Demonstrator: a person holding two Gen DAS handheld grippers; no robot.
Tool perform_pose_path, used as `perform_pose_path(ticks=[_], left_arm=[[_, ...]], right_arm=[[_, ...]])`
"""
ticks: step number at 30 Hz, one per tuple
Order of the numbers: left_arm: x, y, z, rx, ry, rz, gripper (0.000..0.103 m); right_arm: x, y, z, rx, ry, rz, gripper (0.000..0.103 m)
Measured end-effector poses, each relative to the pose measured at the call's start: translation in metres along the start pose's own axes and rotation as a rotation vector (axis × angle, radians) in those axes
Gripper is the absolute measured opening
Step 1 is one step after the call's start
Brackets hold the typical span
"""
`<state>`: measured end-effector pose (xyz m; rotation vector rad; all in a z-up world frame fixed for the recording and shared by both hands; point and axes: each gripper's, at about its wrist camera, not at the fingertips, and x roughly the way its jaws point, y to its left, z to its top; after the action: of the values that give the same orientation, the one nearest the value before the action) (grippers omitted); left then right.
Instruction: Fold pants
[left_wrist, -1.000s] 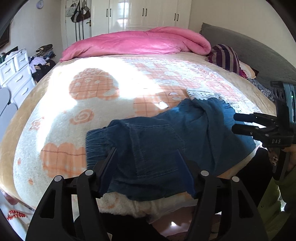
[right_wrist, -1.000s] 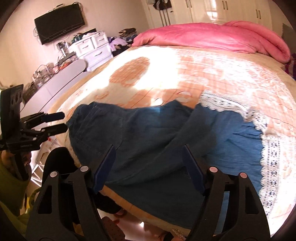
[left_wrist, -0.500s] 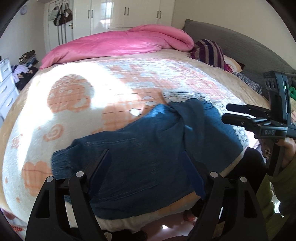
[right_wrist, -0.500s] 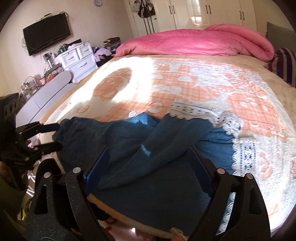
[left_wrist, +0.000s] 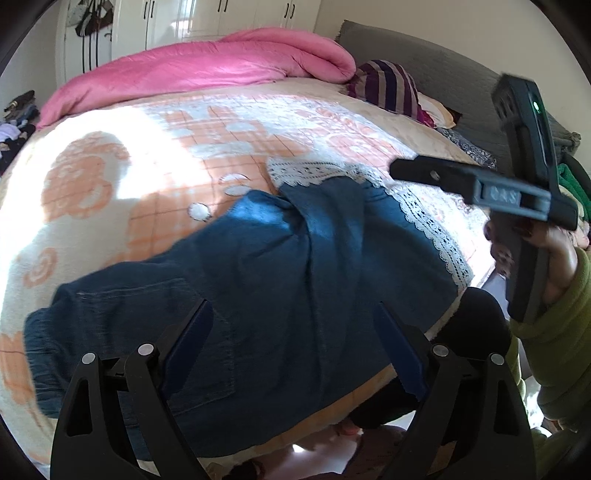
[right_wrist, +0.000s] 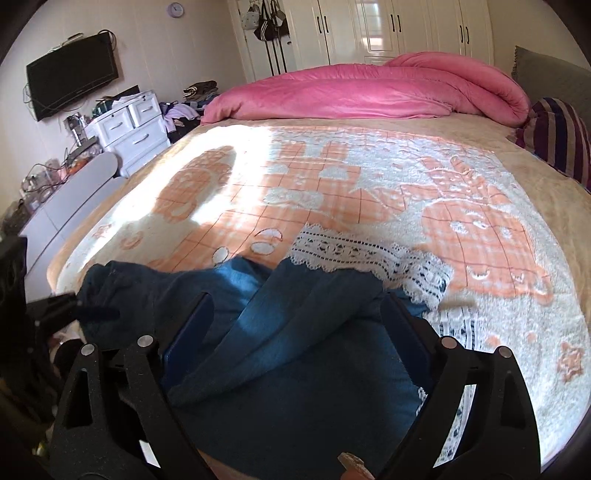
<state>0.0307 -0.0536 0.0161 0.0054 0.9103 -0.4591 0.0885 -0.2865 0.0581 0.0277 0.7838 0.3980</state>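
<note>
Blue denim pants (left_wrist: 280, 288) with white lace hems (left_wrist: 332, 171) lie crumpled across the near edge of the bed, waist to the left, legs to the right. They also show in the right wrist view (right_wrist: 295, 339). My left gripper (left_wrist: 291, 317) is open and empty, held over the waist part. My right gripper (right_wrist: 295, 306) is open and empty over the legs near the lace hem (right_wrist: 369, 254). The right gripper also shows at the right of the left wrist view (left_wrist: 406, 171). The left gripper shows dimly at the left edge of the right wrist view (right_wrist: 74, 306).
The bed has an orange and white patterned blanket (right_wrist: 332, 192). A pink duvet (right_wrist: 369, 92) lies bunched at the far side, a striped pillow (right_wrist: 554, 136) at the right. A white dresser (right_wrist: 129, 129) and wall television (right_wrist: 70, 88) stand at the left.
Both grippers have lifted and drawn back a little, and the views have tilted up. The pants lie more bunched, with one leg folded over the other. Both jaws stay open.
</note>
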Motion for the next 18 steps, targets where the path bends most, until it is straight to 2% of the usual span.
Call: perform_pose_path(ticks=[9,11,12,15,18], left_arm=[[0.026,-0.01,-0.005,-0.006,0.045,-0.053,0.086],[0.034,-0.011,-0.007,-0.015,0.066,-0.056,0.079],[0.038,-0.011,-0.008,-0.021,0.072,-0.062,0.071],[0.048,-0.011,-0.011,-0.045,0.092,-0.093,0.067],[0.057,-0.008,-0.011,-0.066,0.091,-0.102,0.058]], right_arm=[[0.046,0.005,0.025,-0.038,0.063,-0.027,0.085],[0.062,0.007,0.03,-0.052,0.089,-0.032,0.085],[0.07,0.008,0.032,-0.057,0.104,-0.037,0.085],[0.092,0.011,0.035,-0.08,0.146,-0.069,0.085],[0.112,0.012,0.04,-0.091,0.175,-0.065,0.085]])
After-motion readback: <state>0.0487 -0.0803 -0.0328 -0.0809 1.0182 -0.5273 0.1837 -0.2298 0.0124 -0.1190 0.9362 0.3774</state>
